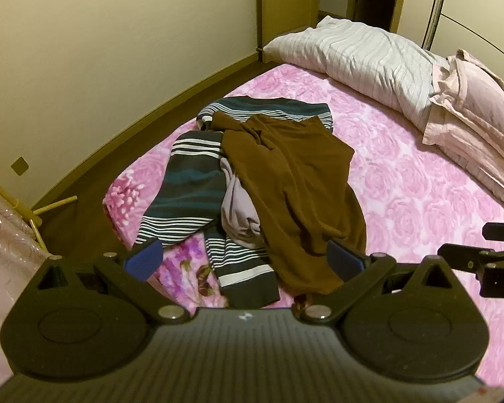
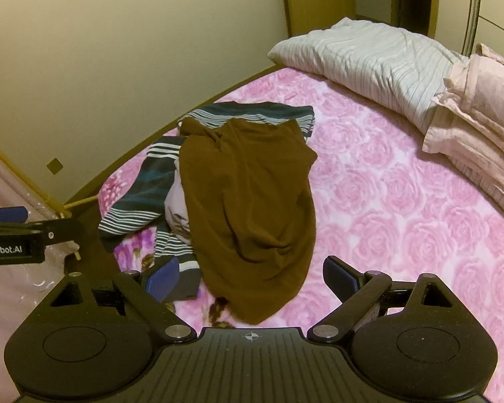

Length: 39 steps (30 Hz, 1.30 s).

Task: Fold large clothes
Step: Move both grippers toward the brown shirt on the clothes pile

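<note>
On bed (image 1: 420,201), 12 o'clock of both tools: brown garment (image 1: 295,184) heaped over striped garment (image 1: 188,181), unsorted | left tool (image 1: 245,260) spread, empty; right tool (image 2: 250,275) spread, empty; likely poised to pick brown first

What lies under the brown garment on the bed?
Under the brown garment, a striped garment and a pale lilac cloth peek out; their covered parts and anything else underneath are hidden.

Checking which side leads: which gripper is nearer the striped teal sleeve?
Left. The left gripper hovers over the striped teal sleeve; the right gripper sits further right, over the brown garment's hem.
</note>
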Each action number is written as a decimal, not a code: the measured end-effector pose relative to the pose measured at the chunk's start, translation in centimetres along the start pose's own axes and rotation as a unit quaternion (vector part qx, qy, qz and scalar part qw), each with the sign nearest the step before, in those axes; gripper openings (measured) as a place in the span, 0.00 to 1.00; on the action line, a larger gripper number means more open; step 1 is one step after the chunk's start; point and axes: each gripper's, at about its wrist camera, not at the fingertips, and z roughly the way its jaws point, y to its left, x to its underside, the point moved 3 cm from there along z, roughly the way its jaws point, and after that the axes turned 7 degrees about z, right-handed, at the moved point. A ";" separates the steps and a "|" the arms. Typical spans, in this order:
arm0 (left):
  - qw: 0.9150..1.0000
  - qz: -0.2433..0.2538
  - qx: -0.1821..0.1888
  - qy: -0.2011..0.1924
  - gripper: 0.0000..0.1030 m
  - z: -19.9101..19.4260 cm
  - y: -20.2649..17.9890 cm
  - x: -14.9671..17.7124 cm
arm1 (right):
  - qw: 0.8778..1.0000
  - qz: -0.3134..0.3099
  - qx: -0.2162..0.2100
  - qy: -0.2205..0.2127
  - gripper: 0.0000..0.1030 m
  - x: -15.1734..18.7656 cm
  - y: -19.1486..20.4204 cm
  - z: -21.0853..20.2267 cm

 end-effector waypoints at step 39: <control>0.970 0.217 0.108 -0.001 0.99 15.6 4.0 -9.8 | 1.000 0.002 0.023 0.012 0.87 -4.8 0.5 10.8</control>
